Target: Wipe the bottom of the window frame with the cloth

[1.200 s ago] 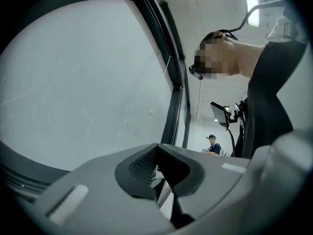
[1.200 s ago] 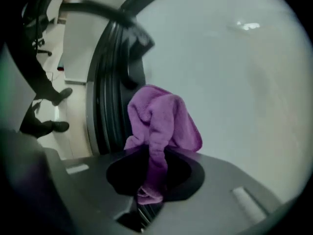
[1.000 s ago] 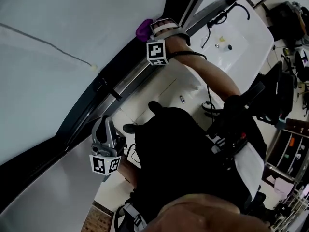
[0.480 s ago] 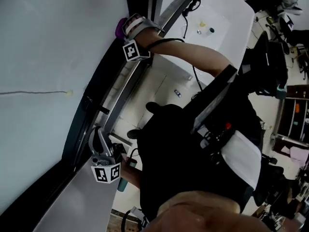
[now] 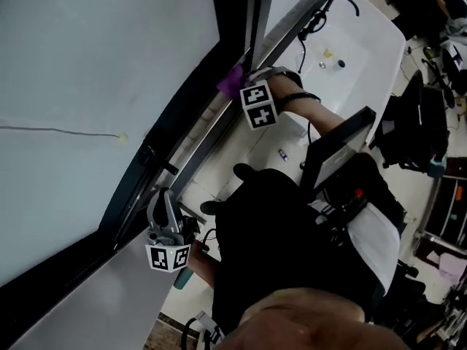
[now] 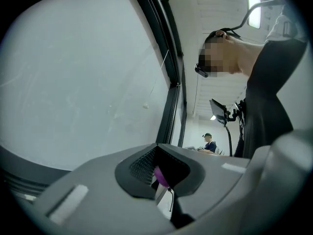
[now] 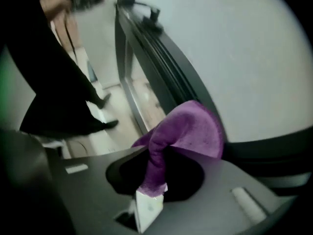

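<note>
Pale glazing (image 5: 87, 64) across most of head view, bounded below by dark window frame (image 5: 182, 148) on a slant. White desk (image 5: 365, 46) beyond, well apart from work area.

Noted at bottom rail of frame, just beside foot of dark upright (image 5: 237, 13): right claw (image 5: 246, 87), clamped on purple cloth (image 5: 232, 84). Confirmed in right gripper view: cloth (image 7: 188, 131) pinched between jaws of right claw (image 7: 159, 180), bulk bunched ahead and lying against dark rail. Contact with rail likely, not certain.

Located further along same rail, toward its opposite end and well apart from cloth: left claw (image 5: 162, 201). Seen in left gripper view as left claw (image 6: 161, 170) with jaws drawn together and nothing between them. Takes no part in wiping.

Progress judged as under way, extent unclear. No visible difference between wiped and unwiped rail. Probably outstanding: stretch of rail between cloth and left claw, plus any length beyond upright.
</note>
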Demonstrator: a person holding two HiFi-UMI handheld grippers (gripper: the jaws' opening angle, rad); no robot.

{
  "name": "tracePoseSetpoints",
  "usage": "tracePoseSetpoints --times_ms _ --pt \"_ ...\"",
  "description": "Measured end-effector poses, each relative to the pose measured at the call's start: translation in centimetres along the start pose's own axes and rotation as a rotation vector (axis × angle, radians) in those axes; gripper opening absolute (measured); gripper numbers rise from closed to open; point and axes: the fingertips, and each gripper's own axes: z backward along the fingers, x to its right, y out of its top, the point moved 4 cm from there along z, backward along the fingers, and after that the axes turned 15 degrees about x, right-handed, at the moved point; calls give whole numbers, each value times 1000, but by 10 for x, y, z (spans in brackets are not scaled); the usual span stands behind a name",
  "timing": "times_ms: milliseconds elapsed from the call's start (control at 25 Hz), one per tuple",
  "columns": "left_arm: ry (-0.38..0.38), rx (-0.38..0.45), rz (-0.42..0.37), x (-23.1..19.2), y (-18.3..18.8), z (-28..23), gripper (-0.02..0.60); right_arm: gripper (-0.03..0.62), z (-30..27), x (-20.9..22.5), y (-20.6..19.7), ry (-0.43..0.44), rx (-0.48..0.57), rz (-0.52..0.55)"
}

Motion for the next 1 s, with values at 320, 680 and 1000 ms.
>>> tracePoseSetpoints --times_ms 320,680,1000 --pt "-2 -62 -2 19 -9 -22 3 66 10 -123 105 465 1032 -614" --pt "253 -100 -100 32 21 33 2 67 67 -117 208 875 1718 -834" --pt "393 -32 -165 34 54 98 2 66 97 -131 262 978 1850 -758"
